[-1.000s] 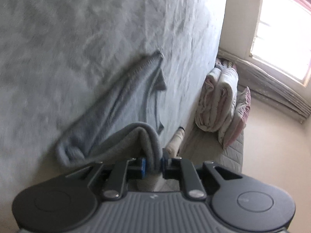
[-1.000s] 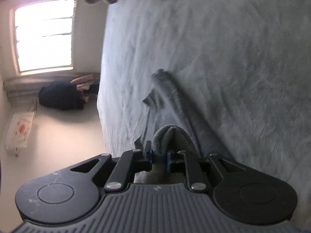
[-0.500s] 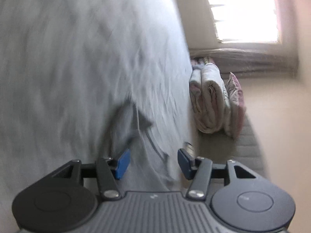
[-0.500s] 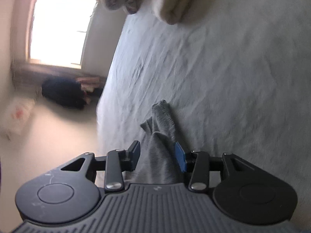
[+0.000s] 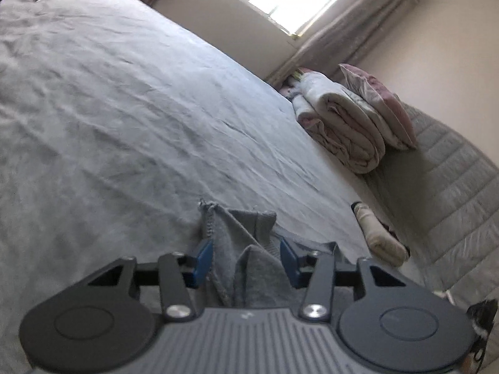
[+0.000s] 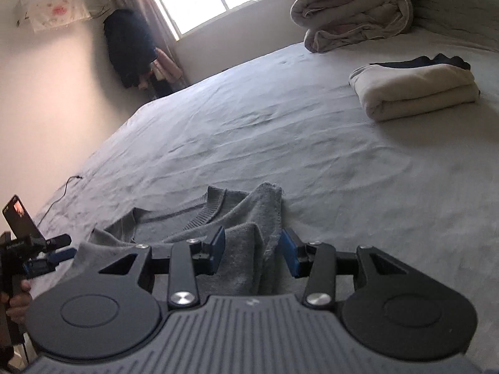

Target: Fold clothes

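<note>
1. Left wrist view: left gripper (image 5: 246,257) low over the grey sweater (image 5: 249,268), jaws spread, blue pads to either side of a raised fold and gripping nothing. Sweater bunched at the near edge of the grey bed sheet (image 5: 124,109). Off the bed's far side, a folded pale quilt (image 5: 340,124) with a pink pillow (image 5: 380,99) leaning on it (both on a quilted grey mattress (image 5: 452,193)). A rolled cream item (image 5: 380,233) just beside the bed edge.

2. Right wrist view: right gripper (image 6: 253,251) likewise spread, a rumpled ridge of sweater (image 6: 249,218) between the pads, unclamped. Ribbed neckline lying flat on the sheet (image 6: 343,162) ahead. Well apart at right, a folded cream garment (image 6: 414,90) with dark cloth on top; behind it, a rolled duvet (image 6: 352,9). At left, a hand (image 6: 15,302) on the other gripper's handle.
</note>
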A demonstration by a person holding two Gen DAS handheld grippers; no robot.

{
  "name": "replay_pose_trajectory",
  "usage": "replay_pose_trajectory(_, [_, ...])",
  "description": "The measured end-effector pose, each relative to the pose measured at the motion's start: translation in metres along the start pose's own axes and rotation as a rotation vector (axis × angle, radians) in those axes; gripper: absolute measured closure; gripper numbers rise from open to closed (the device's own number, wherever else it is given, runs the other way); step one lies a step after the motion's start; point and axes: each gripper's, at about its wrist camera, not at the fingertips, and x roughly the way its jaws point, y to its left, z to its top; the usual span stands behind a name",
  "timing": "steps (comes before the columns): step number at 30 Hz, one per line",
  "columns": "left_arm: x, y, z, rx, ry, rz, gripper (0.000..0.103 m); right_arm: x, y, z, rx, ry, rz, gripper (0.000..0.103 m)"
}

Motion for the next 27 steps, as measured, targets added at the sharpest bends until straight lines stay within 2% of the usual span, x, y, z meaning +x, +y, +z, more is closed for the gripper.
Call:
replay_pose_trajectory(10, [0.023, -0.017, -0.017, 0.103, 0.023, 0.025, 0.058, 0.020, 0.013, 0.003, -0.169, -0.002, -0.038, 0.058])
replay_pose_trajectory(14, [0.026, -0.022, -0.019, 0.112, 0.034, 0.067, 0.062, 0.026, 0.018, 0.000, -0.206, 0.003, -0.046, 0.069])
replay_pose_trajectory(17, [0.025, -0.027, -0.020, 0.130, 0.032, 0.098, 0.073, 0.027, 0.022, -0.003, -0.240, -0.001, -0.062, 0.081])
replay_pose_trajectory(21, [0.014, -0.044, -0.026, 0.239, -0.016, 0.142, 0.077, 0.026, 0.028, -0.005, -0.277, -0.011, -0.085, 0.087])
replay_pose_trajectory(25, [0.008, -0.059, -0.034, 0.358, -0.043, 0.163, 0.077, 0.025, 0.033, -0.008, -0.314, -0.021, -0.108, 0.088])
replay_pose_trajectory(27, [0.008, -0.062, -0.036, 0.385, -0.044, 0.166, 0.077, 0.025, 0.035, -0.009, -0.330, -0.025, -0.119, 0.088])
